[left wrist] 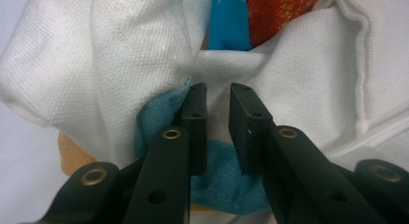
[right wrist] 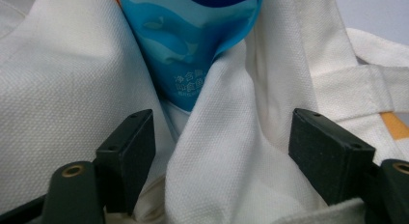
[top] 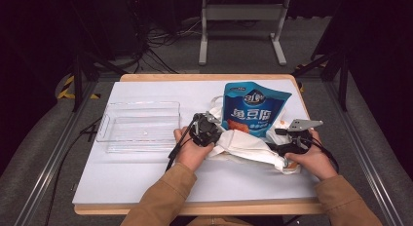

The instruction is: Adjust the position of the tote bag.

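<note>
Blue snack pouch [top: 253,108], white Chinese lettering, in white cloth bag [top: 246,145]

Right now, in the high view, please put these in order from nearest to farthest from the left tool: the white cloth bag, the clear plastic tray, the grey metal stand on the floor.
1. White cloth bag: directly at the left tool, on its right side.
2. Clear plastic tray: on the table to its left, close but apart.
3. Grey metal stand: on the floor beyond the table's far edge.

clear plastic tray [top: 139,126] left on white tabletop [top: 146,177], grey metal stand [top: 241,28] and loose cables [top: 156,43] on floor behind
</note>
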Motion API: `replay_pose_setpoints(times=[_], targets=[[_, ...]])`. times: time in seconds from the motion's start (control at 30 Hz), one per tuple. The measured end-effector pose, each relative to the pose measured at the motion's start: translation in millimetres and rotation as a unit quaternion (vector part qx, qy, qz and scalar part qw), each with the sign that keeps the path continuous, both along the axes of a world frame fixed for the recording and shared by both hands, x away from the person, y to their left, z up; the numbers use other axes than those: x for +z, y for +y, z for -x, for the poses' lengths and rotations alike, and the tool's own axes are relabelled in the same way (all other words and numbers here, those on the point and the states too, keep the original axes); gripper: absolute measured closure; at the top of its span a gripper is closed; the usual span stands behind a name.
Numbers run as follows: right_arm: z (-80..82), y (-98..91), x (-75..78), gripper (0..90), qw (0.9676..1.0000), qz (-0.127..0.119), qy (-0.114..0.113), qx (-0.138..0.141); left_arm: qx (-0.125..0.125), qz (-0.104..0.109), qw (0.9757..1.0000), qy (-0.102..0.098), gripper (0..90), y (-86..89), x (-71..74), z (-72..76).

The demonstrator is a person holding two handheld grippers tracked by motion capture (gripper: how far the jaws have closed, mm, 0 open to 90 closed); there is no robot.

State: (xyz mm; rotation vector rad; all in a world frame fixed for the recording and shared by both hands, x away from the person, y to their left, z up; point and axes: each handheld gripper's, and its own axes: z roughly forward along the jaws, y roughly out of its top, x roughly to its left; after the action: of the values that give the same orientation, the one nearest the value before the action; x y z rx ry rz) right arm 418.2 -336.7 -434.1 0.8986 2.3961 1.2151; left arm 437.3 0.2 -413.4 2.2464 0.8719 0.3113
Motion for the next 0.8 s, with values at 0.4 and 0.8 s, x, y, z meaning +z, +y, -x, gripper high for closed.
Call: replay_pose_setpoints(times=[0.4,0.8], targets=[[8.8,-13.5,31.1,26.8,0.9978,-0.06,-0.023,-0.015,-0.032,0.067,0.9973,-0.001,46.6,6.7,28.3,4.0],[25.3,-13.2,78.7,27.1,0.9948,-0.061,-0.08,-0.015,-0.035,0.119,0.9912,-0.044,37.8,24.4,56.6,3.8]])
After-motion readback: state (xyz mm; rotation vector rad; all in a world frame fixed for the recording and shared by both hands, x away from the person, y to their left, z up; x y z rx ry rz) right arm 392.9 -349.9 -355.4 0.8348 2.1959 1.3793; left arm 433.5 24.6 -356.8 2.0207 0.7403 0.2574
